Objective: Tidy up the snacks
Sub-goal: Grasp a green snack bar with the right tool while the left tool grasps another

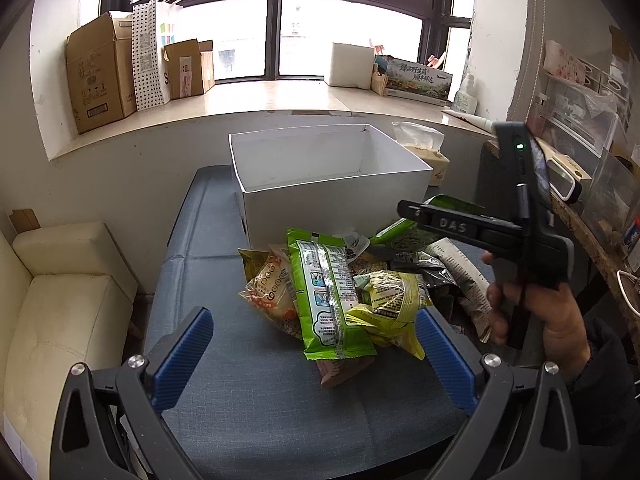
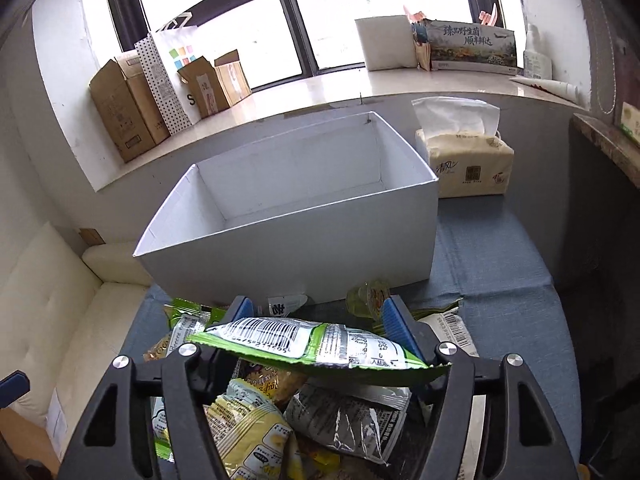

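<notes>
- The right gripper [image 2: 316, 320] has its blue fingers [image 2: 394, 320] about half open, one on each side of a green snack packet [image 2: 316, 344]; the packet lies across between them with its barcode side up. The pads look to be at the packet's edges, but I cannot tell if they press it already.
- Under and behind this gripper is the pile of snacks [image 2: 280, 412]: a yellow packet [image 2: 256, 436], a silver-black packet [image 2: 352, 416], and a small jelly cup [image 2: 368, 296] just in front of the fingertips.
- Directly ahead of the right gripper, just beyond the pile, stands the white box [image 2: 288, 256], open on top and with nothing seen inside.
- To the right of the box, farther ahead, a tissue pack [image 2: 464, 164] sits on the blue cushion [image 2: 500, 280].
- The left gripper [image 1: 314, 332] is wide open and holds nothing; its fingers stand on the two sides of the near end of the pile, with a long green packet [image 1: 328, 296] between and just ahead of them.
- To the right of the left gripper, a hand [image 1: 540, 312] holds the handle of the other gripper.
</notes>
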A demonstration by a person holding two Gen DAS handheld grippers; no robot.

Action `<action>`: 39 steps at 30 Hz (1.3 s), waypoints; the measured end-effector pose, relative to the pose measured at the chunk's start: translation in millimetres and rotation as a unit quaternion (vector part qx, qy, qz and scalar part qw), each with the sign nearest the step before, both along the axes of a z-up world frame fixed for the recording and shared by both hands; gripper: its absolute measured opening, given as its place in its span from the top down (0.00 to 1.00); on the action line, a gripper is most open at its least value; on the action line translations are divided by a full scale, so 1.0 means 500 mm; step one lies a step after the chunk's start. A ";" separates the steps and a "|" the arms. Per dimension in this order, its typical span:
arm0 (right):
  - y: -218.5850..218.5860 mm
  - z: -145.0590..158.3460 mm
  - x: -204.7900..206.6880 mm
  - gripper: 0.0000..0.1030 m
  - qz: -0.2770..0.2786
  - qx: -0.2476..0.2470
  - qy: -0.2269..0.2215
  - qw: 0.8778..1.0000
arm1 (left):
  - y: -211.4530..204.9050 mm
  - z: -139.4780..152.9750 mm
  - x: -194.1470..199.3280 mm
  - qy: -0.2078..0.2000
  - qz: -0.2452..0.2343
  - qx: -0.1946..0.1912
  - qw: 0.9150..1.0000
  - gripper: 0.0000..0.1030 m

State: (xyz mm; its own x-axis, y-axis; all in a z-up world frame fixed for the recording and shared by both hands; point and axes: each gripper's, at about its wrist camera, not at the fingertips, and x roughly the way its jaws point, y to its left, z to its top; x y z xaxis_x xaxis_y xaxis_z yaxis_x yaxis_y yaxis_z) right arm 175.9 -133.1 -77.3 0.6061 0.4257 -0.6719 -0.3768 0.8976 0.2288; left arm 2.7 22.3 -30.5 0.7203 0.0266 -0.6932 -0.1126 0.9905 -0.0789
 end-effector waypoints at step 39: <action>-0.142 0.121 -0.158 0.30 0.019 0.077 -0.051 0.996 | 0.041 -0.021 0.168 0.029 0.011 -0.016 0.999 0.86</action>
State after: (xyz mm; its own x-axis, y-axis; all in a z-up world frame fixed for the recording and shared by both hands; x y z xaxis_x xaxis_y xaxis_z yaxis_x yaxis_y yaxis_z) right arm 97.1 -204.0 -16.6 0.6498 0.5423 -0.5327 -0.4382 0.8398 0.3205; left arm 86.5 42.7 -41.0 0.6777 0.0187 -0.7351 -0.1397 0.9847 -0.1038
